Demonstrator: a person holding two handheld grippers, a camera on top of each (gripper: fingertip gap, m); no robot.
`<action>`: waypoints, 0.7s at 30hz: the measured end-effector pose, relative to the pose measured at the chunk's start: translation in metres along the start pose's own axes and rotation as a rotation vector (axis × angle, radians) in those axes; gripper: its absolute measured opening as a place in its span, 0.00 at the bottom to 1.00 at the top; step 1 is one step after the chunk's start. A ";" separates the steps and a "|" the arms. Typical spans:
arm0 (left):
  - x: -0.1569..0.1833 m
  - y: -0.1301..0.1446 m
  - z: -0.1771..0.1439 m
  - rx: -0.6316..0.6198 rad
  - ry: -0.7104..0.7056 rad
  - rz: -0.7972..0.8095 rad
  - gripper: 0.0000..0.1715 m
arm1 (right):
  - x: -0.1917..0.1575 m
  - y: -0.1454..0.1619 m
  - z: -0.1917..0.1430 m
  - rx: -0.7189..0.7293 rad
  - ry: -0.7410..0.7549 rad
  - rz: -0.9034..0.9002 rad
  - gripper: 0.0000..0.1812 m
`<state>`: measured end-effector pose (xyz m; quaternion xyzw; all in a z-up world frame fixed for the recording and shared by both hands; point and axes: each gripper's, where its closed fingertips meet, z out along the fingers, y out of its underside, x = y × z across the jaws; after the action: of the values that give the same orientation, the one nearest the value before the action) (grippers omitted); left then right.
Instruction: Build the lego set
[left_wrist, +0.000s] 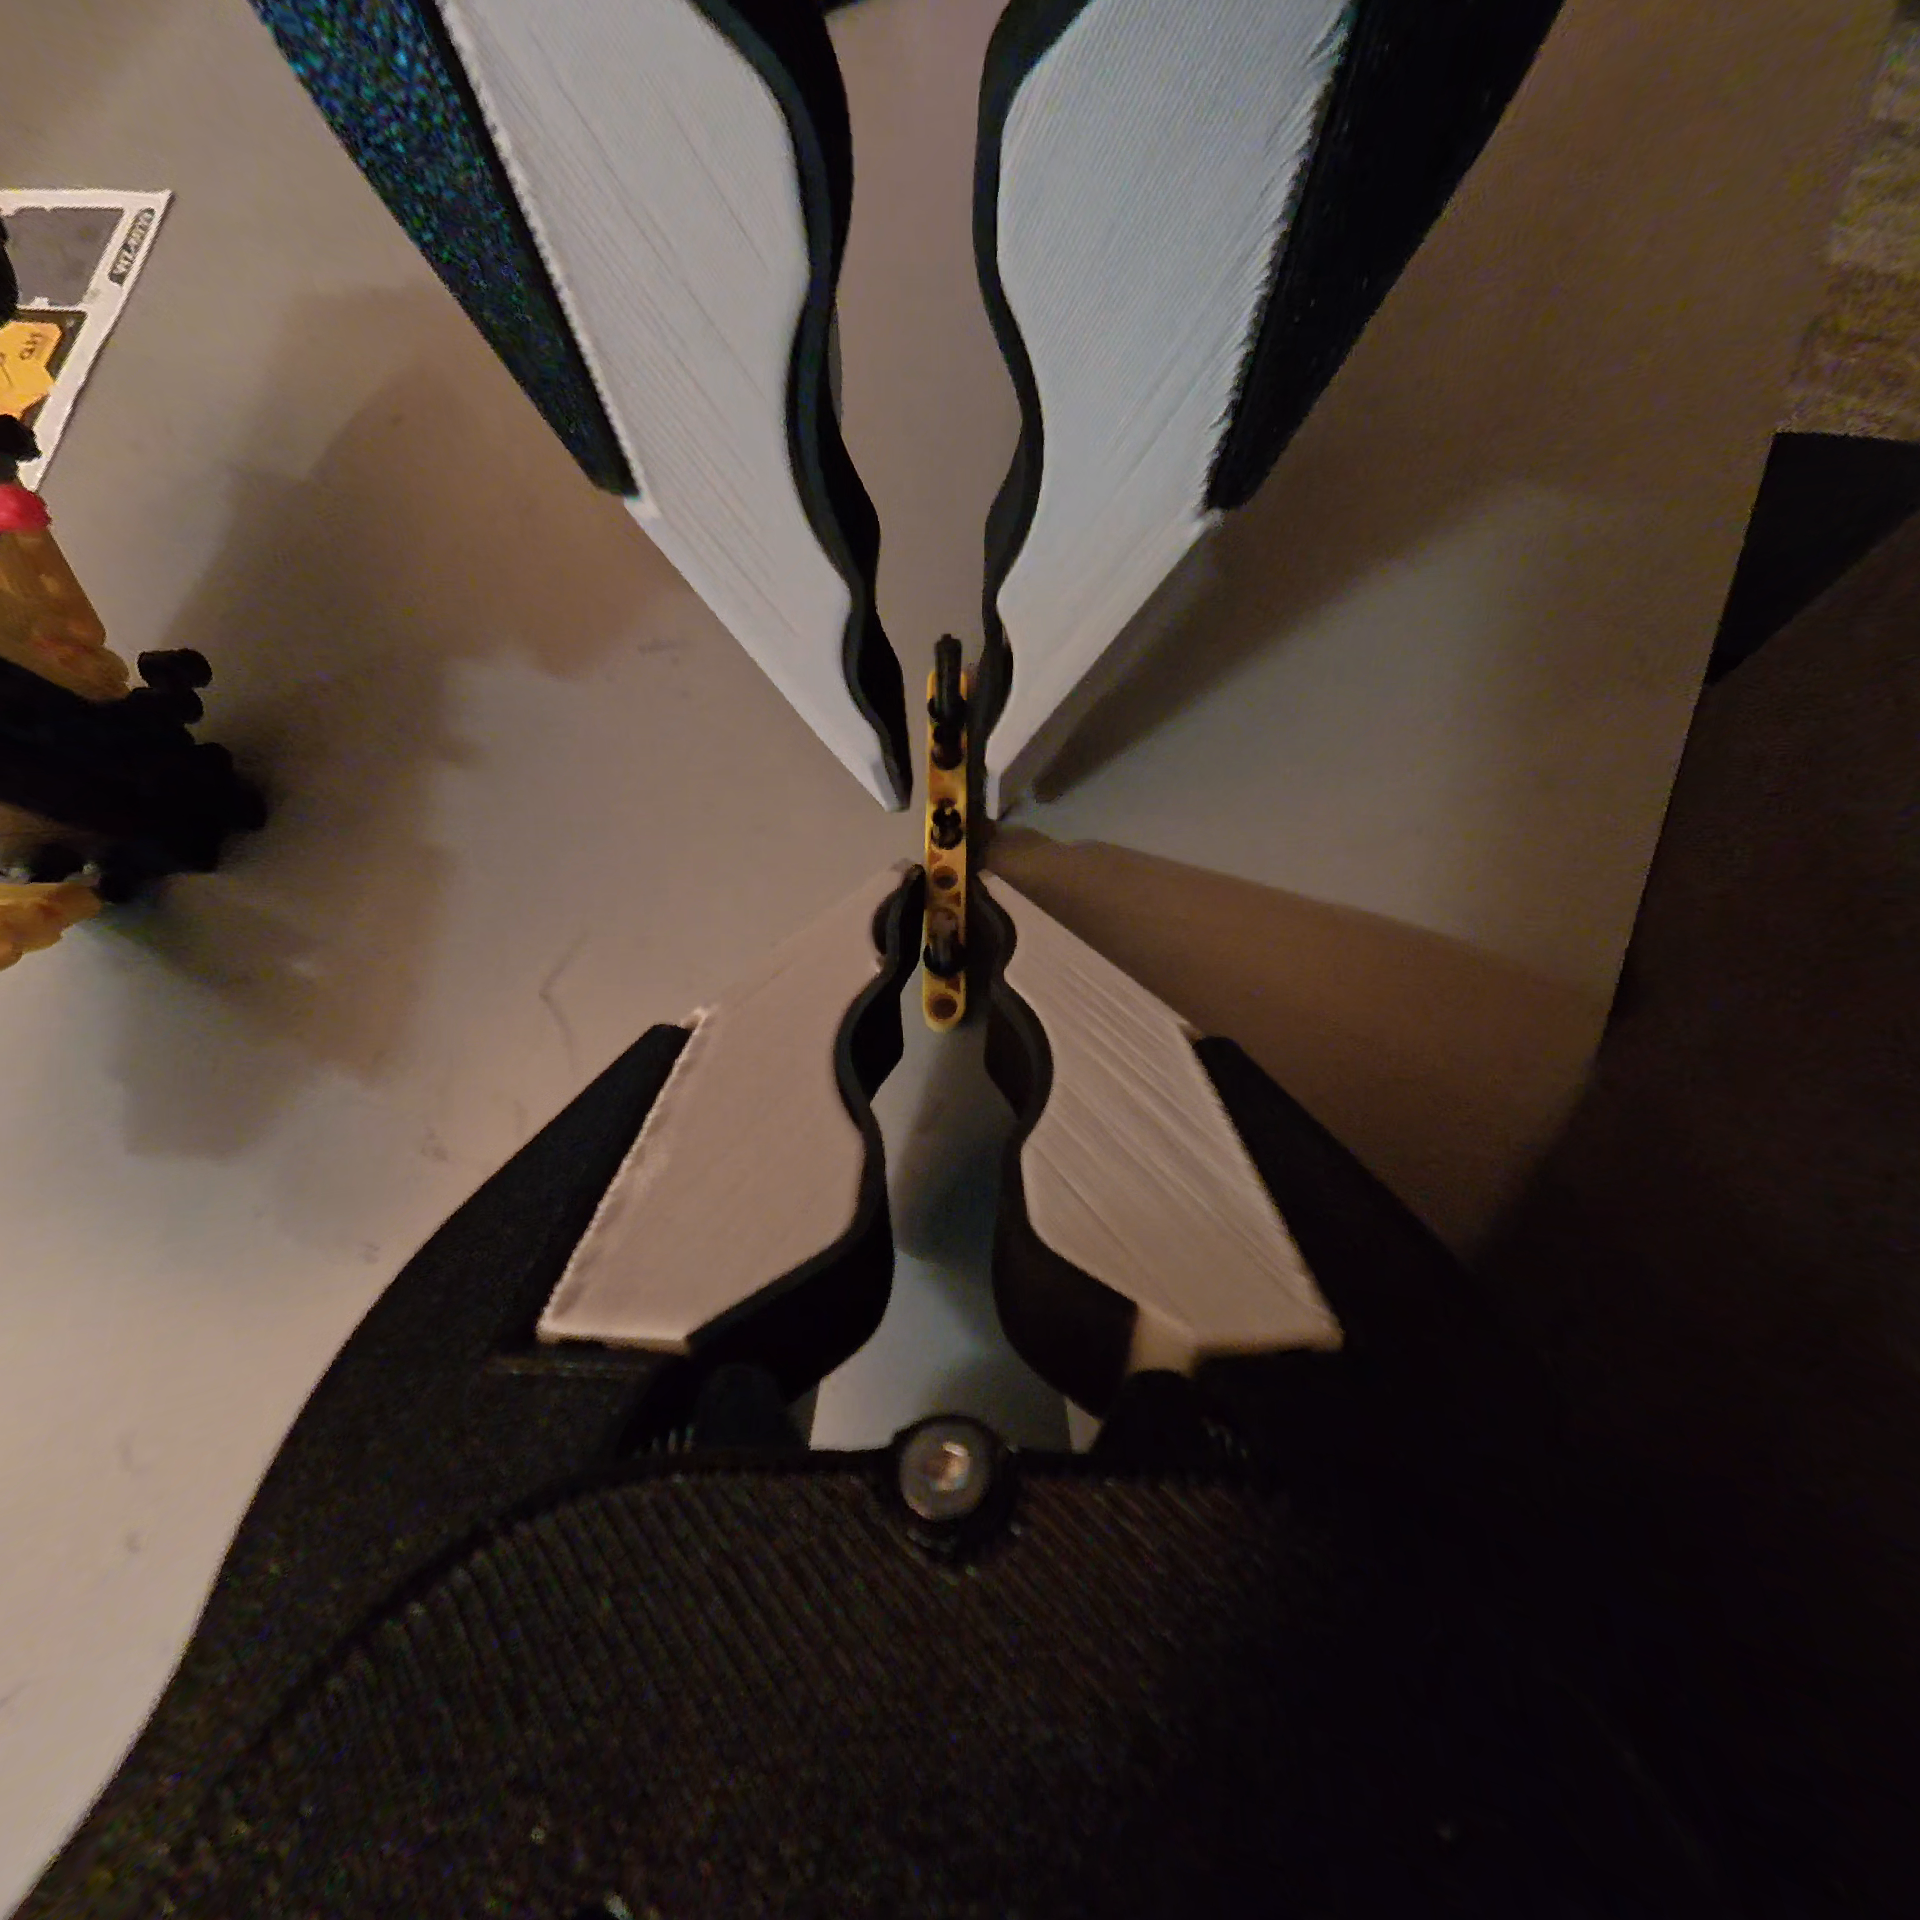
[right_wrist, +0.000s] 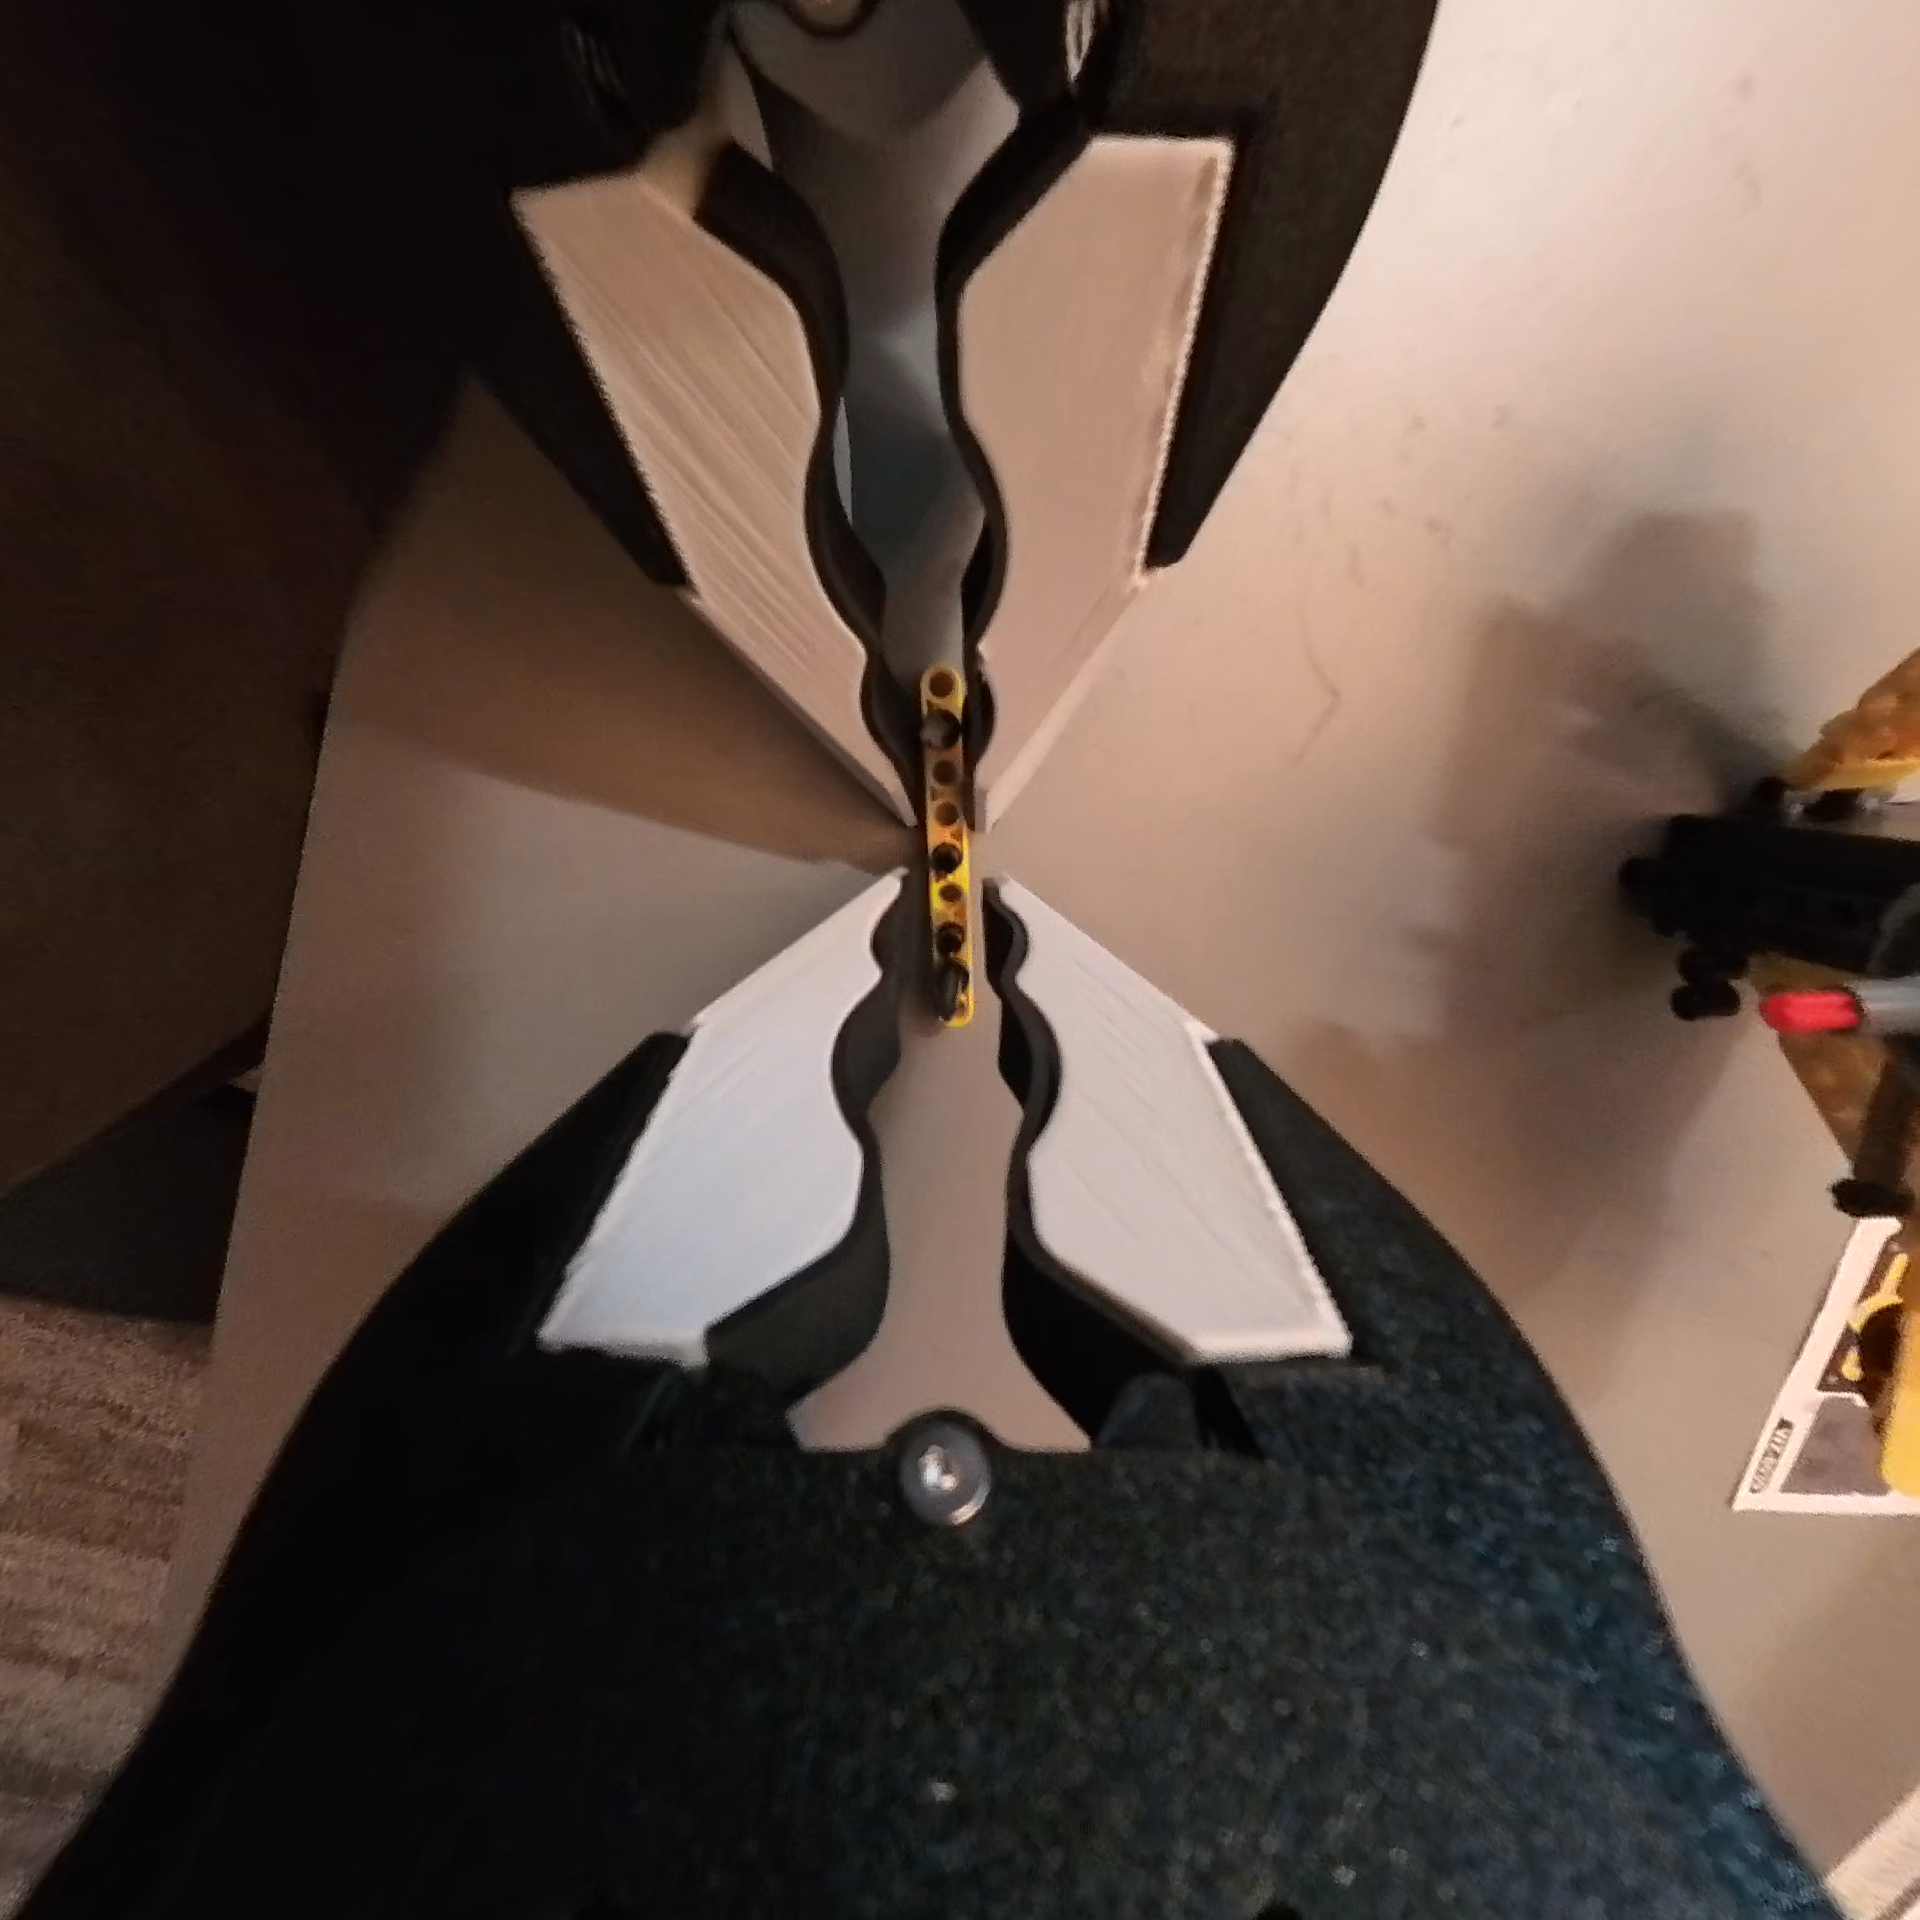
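A thin yellow beam (left_wrist: 944, 852) with a row of holes and several black pins stands on edge above the pale table (left_wrist: 468, 1195). My two grippers meet tip to tip around it. My left gripper (left_wrist: 943, 878) comes in from the bottom of its view and is shut on the beam's near half. My right gripper (left_wrist: 948, 802) comes in from the top and grips the far half. In the right wrist view the beam (right_wrist: 948, 847) sits between my right gripper (right_wrist: 945, 883) below and the left gripper (right_wrist: 940, 821) above.
A yellow and black brick-built model (left_wrist: 114, 748) stands at the left, next to a printed sheet (left_wrist: 94, 301). It also shows in the right wrist view (right_wrist: 1787, 904), with the sheet (right_wrist: 1829, 1403). Dark furniture (left_wrist: 1808, 779) borders the table; carpet (right_wrist: 83, 1507) lies beyond. Less than 4 cm separates the two grippers' tips.
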<state>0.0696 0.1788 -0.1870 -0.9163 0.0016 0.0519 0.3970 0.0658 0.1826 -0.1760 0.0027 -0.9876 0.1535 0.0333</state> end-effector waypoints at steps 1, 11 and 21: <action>0.000 0.000 0.000 -0.001 0.001 -0.001 0.03 | -0.001 -0.001 0.001 0.008 -0.007 0.004 0.06; 0.000 0.001 0.000 -0.002 0.003 0.005 0.03 | -0.001 -0.005 0.004 0.038 0.006 0.023 0.02; 0.000 0.000 0.000 -0.002 0.036 -0.033 0.03 | 0.001 -0.005 0.007 0.053 0.029 0.128 0.02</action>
<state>0.0695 0.1787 -0.1875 -0.9174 -0.0065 0.0289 0.3968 0.0645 0.1760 -0.1814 -0.0620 -0.9807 0.1815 0.0378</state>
